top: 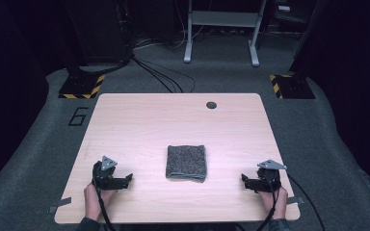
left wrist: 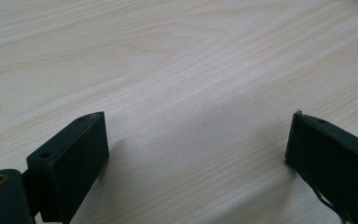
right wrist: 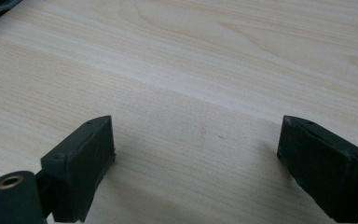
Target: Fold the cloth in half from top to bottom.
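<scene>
Between my two grippers sits the folded cloth (top: 186, 162), untouched. Left gripper (top: 125, 179) and right gripper (top: 246, 179) both gape wide, empty (pre-grasp). Next: reach inward, pinch an edge.

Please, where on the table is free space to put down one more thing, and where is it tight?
The table is bare behind the grey cloth, up to the round hole. Bare strips also lie between the cloth and each open claw, the left claw and the right claw. Only the near edge is tight, where the hands rest.
</scene>
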`<state>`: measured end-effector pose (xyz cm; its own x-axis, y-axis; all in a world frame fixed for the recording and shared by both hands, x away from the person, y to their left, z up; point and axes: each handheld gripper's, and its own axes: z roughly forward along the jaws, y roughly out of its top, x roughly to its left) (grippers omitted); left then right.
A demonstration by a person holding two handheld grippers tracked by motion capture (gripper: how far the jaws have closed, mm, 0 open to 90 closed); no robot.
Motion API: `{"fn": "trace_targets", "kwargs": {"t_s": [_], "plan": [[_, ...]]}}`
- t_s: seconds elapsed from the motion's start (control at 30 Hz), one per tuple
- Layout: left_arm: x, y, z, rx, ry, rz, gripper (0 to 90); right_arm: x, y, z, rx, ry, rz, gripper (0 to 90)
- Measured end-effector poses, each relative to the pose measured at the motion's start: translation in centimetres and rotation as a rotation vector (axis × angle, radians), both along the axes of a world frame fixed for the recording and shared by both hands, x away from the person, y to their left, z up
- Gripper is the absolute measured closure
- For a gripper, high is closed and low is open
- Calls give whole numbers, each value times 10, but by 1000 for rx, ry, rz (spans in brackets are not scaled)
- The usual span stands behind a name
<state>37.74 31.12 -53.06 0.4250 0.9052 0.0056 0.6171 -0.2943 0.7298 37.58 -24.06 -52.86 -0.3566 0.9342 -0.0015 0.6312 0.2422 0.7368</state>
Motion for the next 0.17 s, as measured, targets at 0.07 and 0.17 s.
{"fn": "trace_targets", "kwargs": {"t_s": [0.07,0.17], "plan": [[1,0,0,5,3,-6,50,1,0,0,-2,0,7,92],[1,1,0,8,5,-11,45,3,0,0,-4,0,6,81]]}}
